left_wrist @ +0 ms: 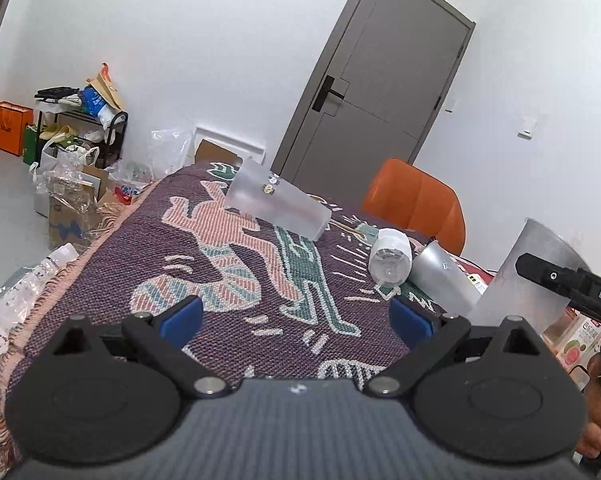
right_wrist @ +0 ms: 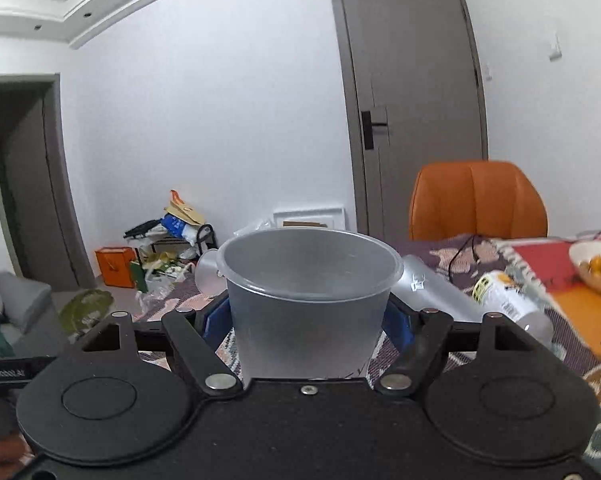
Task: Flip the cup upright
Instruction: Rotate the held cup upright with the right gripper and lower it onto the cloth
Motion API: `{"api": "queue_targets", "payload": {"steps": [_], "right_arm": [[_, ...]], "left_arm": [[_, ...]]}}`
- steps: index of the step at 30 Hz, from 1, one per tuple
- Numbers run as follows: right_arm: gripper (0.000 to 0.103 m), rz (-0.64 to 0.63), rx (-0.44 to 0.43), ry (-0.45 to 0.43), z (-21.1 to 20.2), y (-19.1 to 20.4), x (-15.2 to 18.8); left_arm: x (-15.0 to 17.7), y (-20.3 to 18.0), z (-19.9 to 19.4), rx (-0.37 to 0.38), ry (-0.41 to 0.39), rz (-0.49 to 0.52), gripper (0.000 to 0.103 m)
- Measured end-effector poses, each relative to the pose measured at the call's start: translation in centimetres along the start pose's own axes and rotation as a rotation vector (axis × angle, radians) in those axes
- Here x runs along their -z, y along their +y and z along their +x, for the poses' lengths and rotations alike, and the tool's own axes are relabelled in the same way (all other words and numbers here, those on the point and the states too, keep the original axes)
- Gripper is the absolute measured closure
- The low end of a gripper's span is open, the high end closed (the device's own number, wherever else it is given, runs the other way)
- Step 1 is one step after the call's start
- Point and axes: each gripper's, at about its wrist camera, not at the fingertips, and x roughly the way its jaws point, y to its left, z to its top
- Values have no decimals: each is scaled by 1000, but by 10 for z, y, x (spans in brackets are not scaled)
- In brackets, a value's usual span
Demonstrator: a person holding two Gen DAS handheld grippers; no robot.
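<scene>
Two grippers in play. Right gripper (right_wrist: 307, 320) clamps a frosted cup (right_wrist: 308, 300) by its lower wall, blue pads (right_wrist: 396, 324) pressing both sides, mouth up, held above the woven cloth (left_wrist: 228, 280). Whether the cup base touches the cloth is hidden by the gripper body. Left gripper (left_wrist: 296, 316) hovers spread wide with nothing between its fingers, low over the near end of the cloth.

Relative to the held cup: a second frosted cup (right_wrist: 432, 292) lies on its side just beyond and to the right, a clear bottle (right_wrist: 512, 308) lies further right, and a third tumbler (left_wrist: 276, 204) lies tipped well beyond on the far side of the cloth. Fruit bowl (right_wrist: 596, 268) sits far right, orange chair (right_wrist: 476, 200) behind.

Risks, as judgement:
- Thin plastic wall likely flexes under the squeeze; the cup could pop out or tilt on release.
- Woven cloth is soft and uneven, so a light empty cup set down crooked may topple.
- The grip sits low on the cup, so it is top-heavy in the pads; a quick letting-go could tip it.
- Lowering it could knock the lying cup or bottle and send them rolling.
- Left gripper is close by; drifting right could bump the cup.
</scene>
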Motion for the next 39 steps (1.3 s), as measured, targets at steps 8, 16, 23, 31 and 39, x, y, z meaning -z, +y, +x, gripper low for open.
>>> {"api": "queue_targets", "payload": {"steps": [8,16,23,31,39], "right_arm": [[30,-56,-10,13,5,20,4],[11,-76,-39,55,7,30,12],[0,-78,-43,66,-8,32,12],[0,-9,-48,101,-24,8,25],[0,49,-34,97,-44,-17,39]], "left_arm": [[2,15,-4,-14,1,-32,4],[5,18,-4,-22,12,-35,4],[5,8,-9,-9,7,-13,4],[8,-26,-14,-22,19,104,4],[16,-53,-19,-2,35,166,4]]}}
